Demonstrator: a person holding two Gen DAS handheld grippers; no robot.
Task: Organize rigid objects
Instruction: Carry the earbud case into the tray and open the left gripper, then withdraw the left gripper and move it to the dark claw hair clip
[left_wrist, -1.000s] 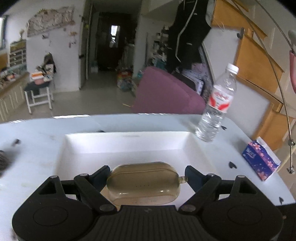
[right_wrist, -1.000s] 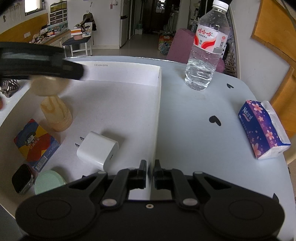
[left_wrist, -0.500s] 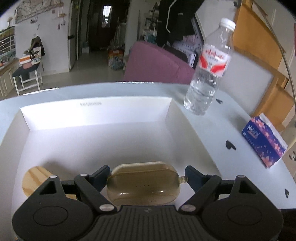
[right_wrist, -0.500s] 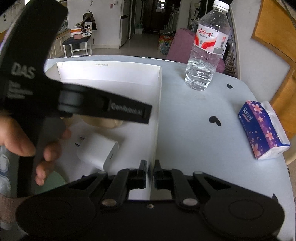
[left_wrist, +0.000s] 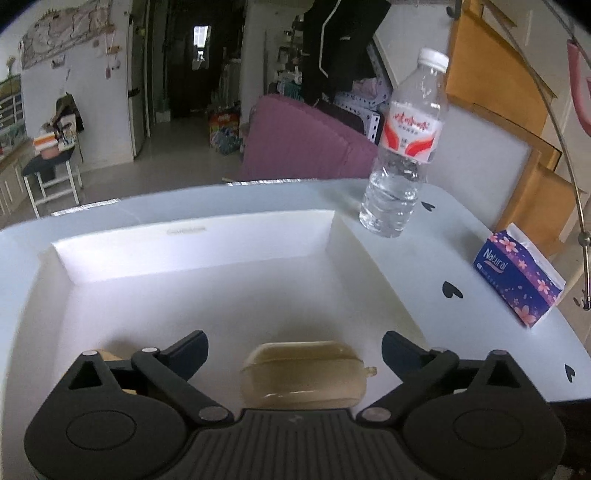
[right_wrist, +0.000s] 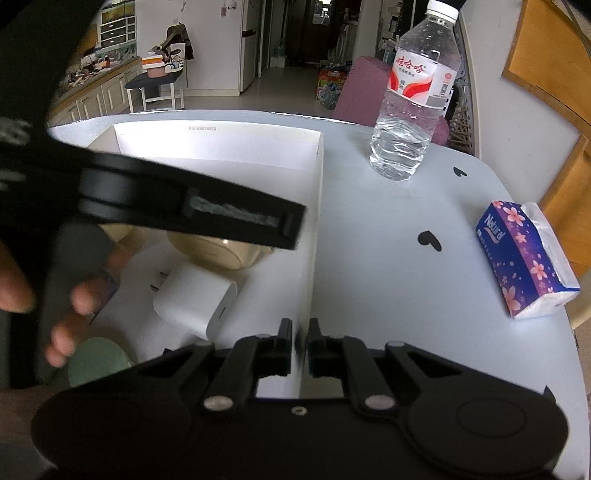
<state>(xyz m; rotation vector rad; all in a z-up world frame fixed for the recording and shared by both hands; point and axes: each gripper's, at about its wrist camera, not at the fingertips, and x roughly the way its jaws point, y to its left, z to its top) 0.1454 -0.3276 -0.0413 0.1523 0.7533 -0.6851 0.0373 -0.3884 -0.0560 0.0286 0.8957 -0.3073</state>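
The left gripper (right_wrist: 147, 206) hides most of the beige case (right_wrist: 218, 251).
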